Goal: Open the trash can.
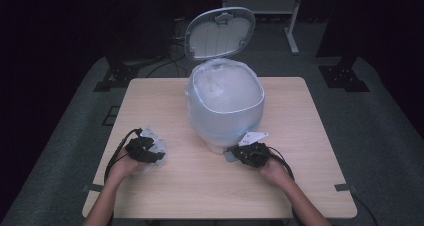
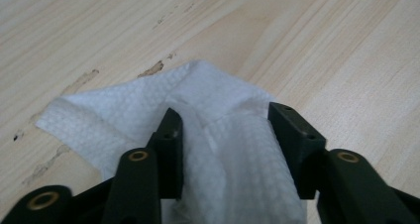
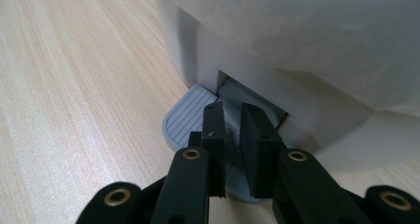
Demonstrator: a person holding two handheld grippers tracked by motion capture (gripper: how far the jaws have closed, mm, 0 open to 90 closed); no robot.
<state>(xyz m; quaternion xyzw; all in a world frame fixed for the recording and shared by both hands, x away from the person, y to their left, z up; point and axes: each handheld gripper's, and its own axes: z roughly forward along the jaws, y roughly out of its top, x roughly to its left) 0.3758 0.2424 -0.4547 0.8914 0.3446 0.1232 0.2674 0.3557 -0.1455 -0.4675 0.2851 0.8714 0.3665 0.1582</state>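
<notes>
Pedal held down, paper tissue being picked up beside an open bin.

The right gripper (image 1: 239, 154) rests low on the grey foot pedal (image 3: 190, 116) of the white pedal bin (image 1: 225, 103), jaws pressed nearly together, and that is judged to be why the lid (image 1: 220, 32) stands tilted back over the plastic liner. The left gripper (image 1: 146, 148) is down on a crumpled white tissue (image 2: 198, 120) lying on the desk (image 1: 200, 186) at the left, well apart from the bin; its jaws are half spread with the tissue between them (whether the pads already pinch it cannot be told). The high view gives the whole layout and the raised lid; the left gripper view shows the tissue's embossed weave and scuffs in the desk, and the right gripper view shows the ribbed pedal emerging from its slot in the bin's base.
</notes>
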